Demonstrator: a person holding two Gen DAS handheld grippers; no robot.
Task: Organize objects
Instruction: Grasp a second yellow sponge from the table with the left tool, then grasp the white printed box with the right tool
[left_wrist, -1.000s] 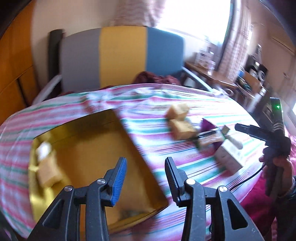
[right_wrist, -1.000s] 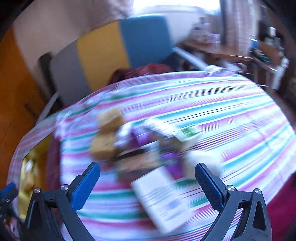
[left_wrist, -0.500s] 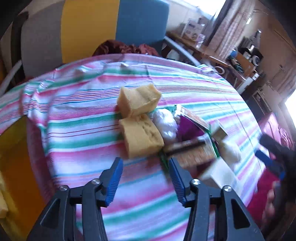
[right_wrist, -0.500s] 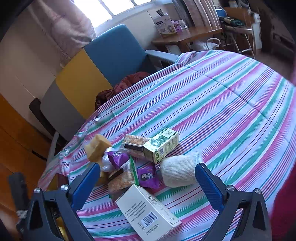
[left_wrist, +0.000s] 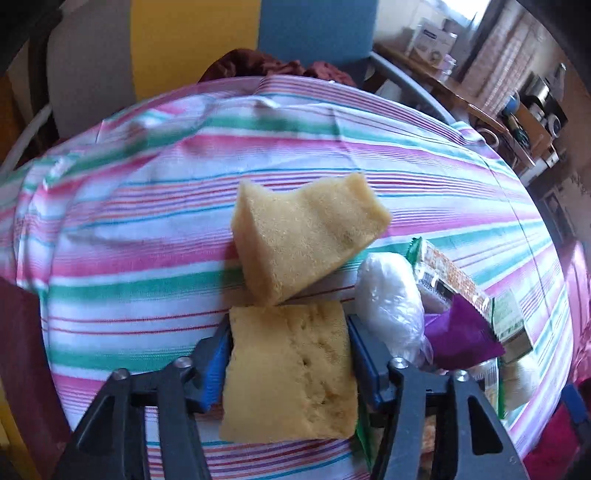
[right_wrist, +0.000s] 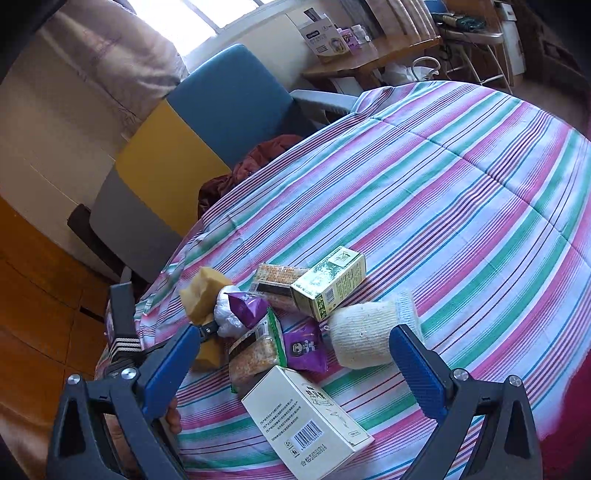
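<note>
Striped cloth (left_wrist: 147, 236) over a round table, with a grey, yellow and blue chair (right_wrist: 192, 147) behind it and a dark red cloth (left_wrist: 273, 66) bunched on its seat. Left gripper (left_wrist: 290, 354): blue pads set on either side of the near sponge (left_wrist: 291, 373), jaws part spread and flush against its flanks; the frames do not show whether they press. Its jaws widened a moment ago, and where a second ago it hung over a yellow box to the left, the sponges now fill its view. Far sponge (left_wrist: 306, 236): leans tilted against the top edge of the near one, touching it. To the right, tight beside the right finger, a white plastic bundle (left_wrist: 391, 299), then a purple packet (left_wrist: 461, 332), a grain bar (left_wrist: 450, 277) and a green carton (left_wrist: 511, 328), all crowded together. Right gripper (right_wrist: 291, 365): jaws wide apart, nothing between the pads, poised above the near end of the pile; its view, blurred a second ago, is sharp. Beneath it a second grain bar (right_wrist: 258, 354), a second purple packet (right_wrist: 306, 347), a white box (right_wrist: 310, 421) with a barcode, and a knitted cream roll (right_wrist: 365, 336) just right of the packets. The near sponge's lower edge is hidden by the left gripper's frame; in the right view that sponge is mostly covered by the right gripper's left finger. Print on the boxes is too small to read. A person's fingers (right_wrist: 171, 417) show at lower left, partly cut off.
</note>
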